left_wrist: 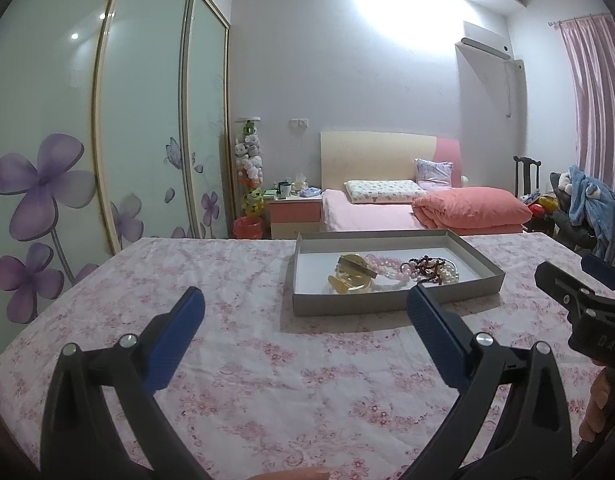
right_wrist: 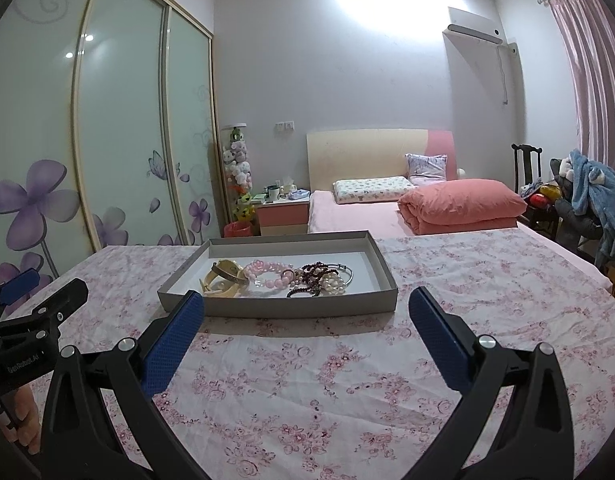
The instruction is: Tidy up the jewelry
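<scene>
A shallow grey cardboard tray (right_wrist: 267, 307) is sitting on a tabletop (right_wrist: 347, 380) covered with a pink floral cloth, toward the far edge and roughly midway along it. Inside the tray, a pile of jewelry is lying bunched together toward the near wall: a gold-coloured cuff bracelet (right_wrist: 223, 282) at the left end, a pink beaded bracelet (right_wrist: 269, 276) touching it in the middle, then a dark red beaded strand (right_wrist: 313, 280) lying over a white pearl bracelet (right_wrist: 335, 286), with a thin silver bangle (right_wrist: 349, 274) at the right end. The rest of the tray floor is showing bare white. The left gripper (left_wrist: 305, 312) is hovering above the cloth on the near side of the tray, its blue-padded fingers spread wide and holding nothing. The right gripper (right_wrist: 307, 312) is hovering just beside it to the right, also spread wide and holding nothing, aimed at the tray's near wall. Beyond the tabletop's far edge, a bed (right_wrist: 359, 216) with a folded coral quilt (right_wrist: 463, 204) is standing against the back wall, and a wardrobe (right_wrist: 119, 120) with purple flower decals is lining the left side of the room.
</scene>
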